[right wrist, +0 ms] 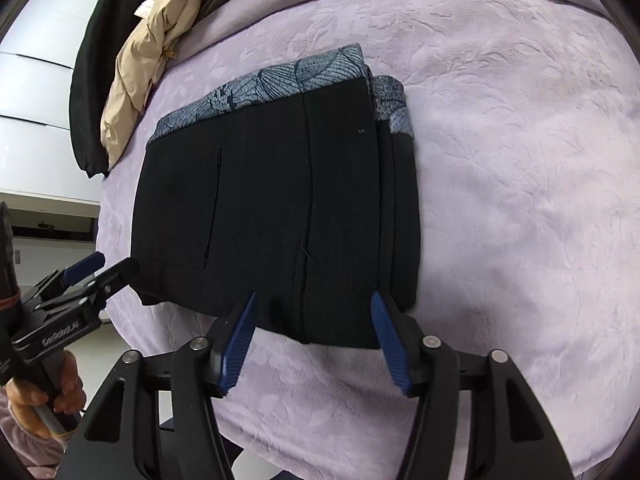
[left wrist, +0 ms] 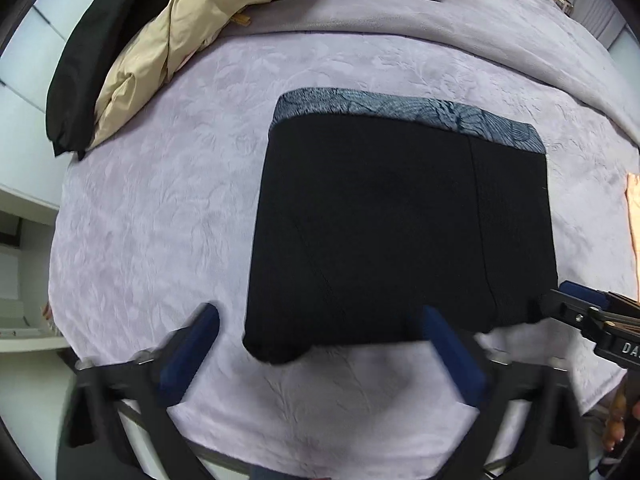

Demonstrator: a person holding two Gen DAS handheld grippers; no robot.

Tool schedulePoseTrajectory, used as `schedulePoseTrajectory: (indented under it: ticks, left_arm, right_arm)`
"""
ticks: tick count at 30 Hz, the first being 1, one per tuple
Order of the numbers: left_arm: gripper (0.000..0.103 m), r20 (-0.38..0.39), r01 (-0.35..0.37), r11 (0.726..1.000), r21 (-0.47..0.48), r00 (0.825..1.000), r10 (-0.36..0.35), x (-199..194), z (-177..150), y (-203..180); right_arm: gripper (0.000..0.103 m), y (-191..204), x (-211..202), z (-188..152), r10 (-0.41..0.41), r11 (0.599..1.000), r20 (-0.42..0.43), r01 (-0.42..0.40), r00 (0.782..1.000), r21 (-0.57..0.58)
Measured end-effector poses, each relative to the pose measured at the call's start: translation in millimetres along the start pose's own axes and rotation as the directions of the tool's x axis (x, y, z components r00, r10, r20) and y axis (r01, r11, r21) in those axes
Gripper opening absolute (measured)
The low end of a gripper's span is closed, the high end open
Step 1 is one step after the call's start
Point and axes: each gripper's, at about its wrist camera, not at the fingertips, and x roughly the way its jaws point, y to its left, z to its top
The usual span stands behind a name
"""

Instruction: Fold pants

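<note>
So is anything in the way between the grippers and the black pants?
No, nothing visible. The folded black pants lie flat on the purple blanket, with the open right gripper at their near edge and the open left gripper beside it. The heap of clothes sits far behind.

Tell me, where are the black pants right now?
The folded black pants lie flat mid-frame on the lilac blanket in both wrist views, just beyond the open right gripper, with the beige jacket heaped off to their left.
</note>
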Motion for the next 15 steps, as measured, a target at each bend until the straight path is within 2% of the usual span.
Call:
schedulePoseTrajectory:
  ticks: [2,5,8,15]
  left_arm:
    - [0.103,-0.002,0.015,1.0,-0.009,1.0,-0.015,-4,-7,-2]
    - [0.103,-0.003,-0.026,1.0,-0.002,1.0,0.026,-7,-16,-7]
    - [0.103,-0.001,-0.048,0.999,-0.023,0.999,0.048,-8,-22,-7]
    - [0.103,-0.007,-0.053,0.998,-0.023,0.999,0.053,-7,-27,-11]
  right_arm:
    - [0.068,-2,-1,-4,0.004,1.0,-0.014,-0.004,1.0,0.001]
    - [0.068,-4,-2,-13,-0.002,1.0,-0.028,0.002,1.0,-0.012]
    - [0.079,-6,-4,-18,0.007,1.0,-0.036,-0.007,0.999,-0.011]
    - [0.08,-12,-9,-16,-0.013,1.0,-0.021,0.013,1.0,-0.008]
